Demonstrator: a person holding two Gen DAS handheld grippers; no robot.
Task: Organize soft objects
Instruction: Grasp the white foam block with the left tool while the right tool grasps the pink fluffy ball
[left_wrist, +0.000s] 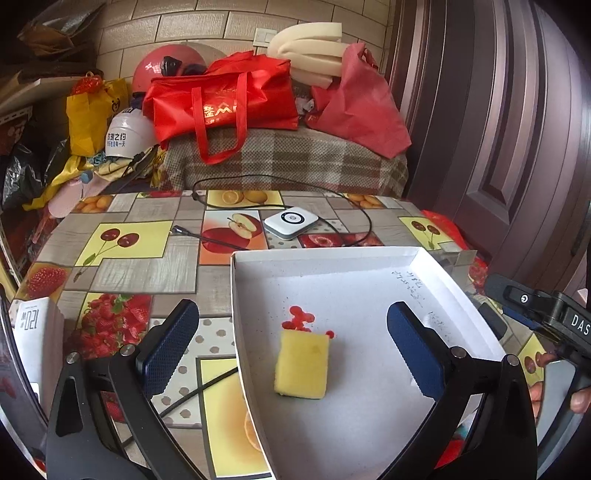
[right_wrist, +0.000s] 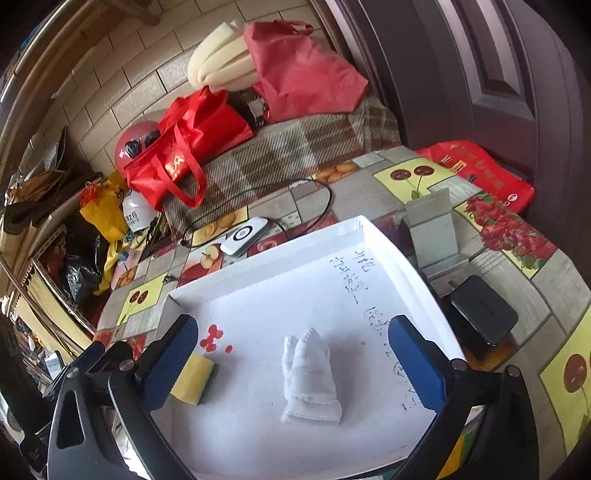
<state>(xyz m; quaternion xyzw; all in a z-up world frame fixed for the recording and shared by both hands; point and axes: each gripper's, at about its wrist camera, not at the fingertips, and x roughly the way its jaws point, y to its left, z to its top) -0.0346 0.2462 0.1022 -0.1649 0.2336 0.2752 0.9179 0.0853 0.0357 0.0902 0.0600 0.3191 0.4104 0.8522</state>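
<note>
Left wrist view: left tool (left_wrist: 291, 354) has its jaws wide apart, nothing clamped. Yellow sponge (left_wrist: 302, 364) lies between the pads but clear of both, flat on the floor of the white tray (left_wrist: 332, 254), just near of some red stains (left_wrist: 300, 319). Sponge looks like a soft rectangular block, a faint mark on its top face. Part of the right tool's body shows at the right edge. Tray sits on the fruit-print bench (left_wrist: 140, 266); a white gadget (left_wrist: 291, 221) with a black cable lies far of it.

Right wrist view: right tool (right_wrist: 293, 363) jaws also spread wide, empty. White cloth (right_wrist: 310, 384), folded and crumpled with a scalloped hem, rests in the tray between the pads, touching neither. The sponge, green underside visible here, sits left, partly behind the left finger (right_wrist: 170, 363).

Judgement: drop-off step looks finished for both items, both now in the tray. Next move likely calls for backing both tools clear without dragging either item, then finding any remaining soft thing.
</note>
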